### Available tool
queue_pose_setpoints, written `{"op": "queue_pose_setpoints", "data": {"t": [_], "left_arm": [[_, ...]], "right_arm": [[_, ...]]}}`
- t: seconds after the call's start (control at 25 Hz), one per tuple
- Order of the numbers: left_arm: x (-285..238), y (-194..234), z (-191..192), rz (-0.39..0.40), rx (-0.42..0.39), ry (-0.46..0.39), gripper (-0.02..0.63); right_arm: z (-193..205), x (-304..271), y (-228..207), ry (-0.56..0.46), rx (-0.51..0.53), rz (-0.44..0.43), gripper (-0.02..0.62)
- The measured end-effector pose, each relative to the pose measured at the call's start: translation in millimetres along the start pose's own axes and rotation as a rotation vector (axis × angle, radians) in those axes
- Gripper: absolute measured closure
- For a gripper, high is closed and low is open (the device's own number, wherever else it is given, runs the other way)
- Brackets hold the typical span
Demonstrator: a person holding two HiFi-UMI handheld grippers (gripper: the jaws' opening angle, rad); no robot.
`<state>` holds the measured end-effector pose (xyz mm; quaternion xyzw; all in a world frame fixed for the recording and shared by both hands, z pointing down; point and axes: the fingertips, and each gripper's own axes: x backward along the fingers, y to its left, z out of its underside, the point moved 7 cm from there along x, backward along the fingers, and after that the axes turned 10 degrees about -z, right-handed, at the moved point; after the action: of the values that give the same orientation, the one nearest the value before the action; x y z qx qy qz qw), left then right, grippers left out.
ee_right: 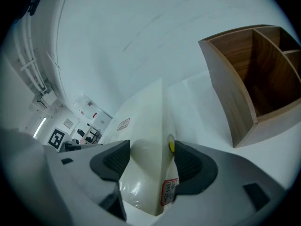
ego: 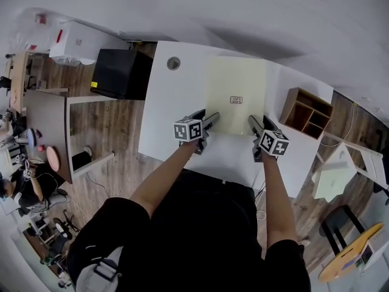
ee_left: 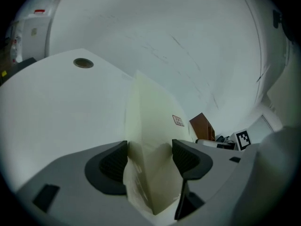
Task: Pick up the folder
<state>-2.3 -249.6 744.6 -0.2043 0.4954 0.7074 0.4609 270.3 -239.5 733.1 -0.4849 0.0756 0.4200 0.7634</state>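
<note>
Your left gripper (ee_left: 150, 158) and right gripper (ee_right: 151, 160) hold their fingers (ee_left: 113, 161) apart astride the pale folder (ego: 234, 78), its red-printed labels (ee_right: 170, 191) unreadable.

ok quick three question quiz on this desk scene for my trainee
1. True or false: the folder lies on the white table.
2. In the head view, what stands on the table to the folder's right? A) wooden box B) laptop C) mug
3. Fill in: the left gripper and right gripper each have a near ____ of the folder between open jaws.
Key: 1 true; 2 A; 3 corner.
</note>
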Motion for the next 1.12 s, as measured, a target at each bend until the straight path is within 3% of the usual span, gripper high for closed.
{"op": "queue_pose_setpoints", "data": {"t": [0.2, 0.6, 1.12], "left_arm": [[6, 0, 4, -0.008, 0.007, -0.009, 0.31], [33, -9, -1, 0.004, -0.003, -0.115, 0.31], [102, -26, -10, 0.059, -0.144, -0.275, 0.31]], "right_arm": [[6, 5, 6, -0.025, 0.021, 0.027, 0.301], [7, 22, 38, -0.132, 0.067, 0.076, 0.302], [17, 60, 104, -0.271, 0.144, 0.083, 0.307]]}}
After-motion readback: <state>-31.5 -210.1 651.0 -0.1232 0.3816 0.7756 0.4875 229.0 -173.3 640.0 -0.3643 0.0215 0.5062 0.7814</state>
